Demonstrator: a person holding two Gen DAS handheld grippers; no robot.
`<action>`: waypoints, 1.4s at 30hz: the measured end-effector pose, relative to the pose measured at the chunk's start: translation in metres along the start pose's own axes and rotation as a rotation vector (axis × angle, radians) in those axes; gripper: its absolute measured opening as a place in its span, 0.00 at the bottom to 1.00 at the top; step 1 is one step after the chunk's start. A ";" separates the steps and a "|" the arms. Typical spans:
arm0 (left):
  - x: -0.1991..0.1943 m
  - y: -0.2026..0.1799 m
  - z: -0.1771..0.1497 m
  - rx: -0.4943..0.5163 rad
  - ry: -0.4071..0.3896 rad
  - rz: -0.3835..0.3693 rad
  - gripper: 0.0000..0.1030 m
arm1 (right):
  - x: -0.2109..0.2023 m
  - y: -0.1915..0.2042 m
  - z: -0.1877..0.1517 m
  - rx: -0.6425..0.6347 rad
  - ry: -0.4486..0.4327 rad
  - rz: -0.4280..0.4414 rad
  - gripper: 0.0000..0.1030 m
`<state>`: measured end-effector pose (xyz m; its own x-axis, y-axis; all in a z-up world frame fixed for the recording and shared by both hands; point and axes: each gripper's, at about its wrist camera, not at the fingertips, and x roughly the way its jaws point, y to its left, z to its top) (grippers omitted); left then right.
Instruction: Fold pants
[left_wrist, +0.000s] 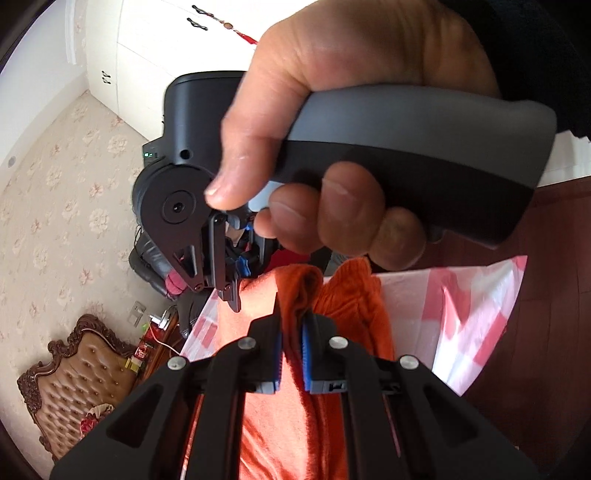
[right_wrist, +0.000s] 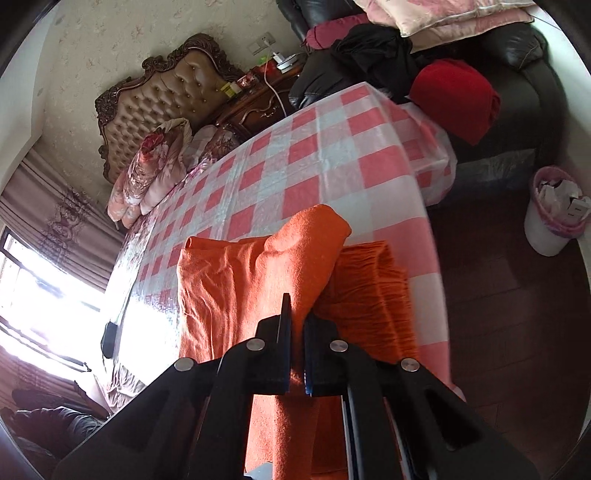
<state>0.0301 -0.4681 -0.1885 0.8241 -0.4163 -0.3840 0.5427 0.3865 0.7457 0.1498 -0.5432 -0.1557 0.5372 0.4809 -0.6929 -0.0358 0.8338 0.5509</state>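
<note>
Both claws, left claw (left_wrist: 291, 354) and right claw (right_wrist: 297, 354), pinch the orange pants (right_wrist: 236, 284) above the checkered bed cover (right_wrist: 317, 155); level, matched hands should keep the fold's edges aligned.

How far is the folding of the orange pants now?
Partly done, it seems: the orange pants already lie doubled on the checked cloth. In hand: the left tongs and the right tongs each pinch a lifted fold. Left: lay this fold down and smooth it.
</note>
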 end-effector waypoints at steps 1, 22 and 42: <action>0.004 -0.003 0.002 0.006 0.008 -0.007 0.08 | 0.002 -0.005 0.000 -0.001 0.013 0.002 0.05; -0.019 0.185 -0.253 -1.418 0.387 -0.513 0.54 | -0.003 -0.039 -0.059 0.045 -0.024 -0.266 0.57; 0.032 0.200 -0.304 -1.373 0.445 -0.574 0.18 | 0.042 -0.004 -0.044 0.132 -0.098 -0.205 0.36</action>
<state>0.2150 -0.1536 -0.2172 0.3061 -0.5941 -0.7438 0.3130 0.8007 -0.5107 0.1354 -0.5142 -0.2072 0.6013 0.2715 -0.7515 0.1891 0.8655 0.4639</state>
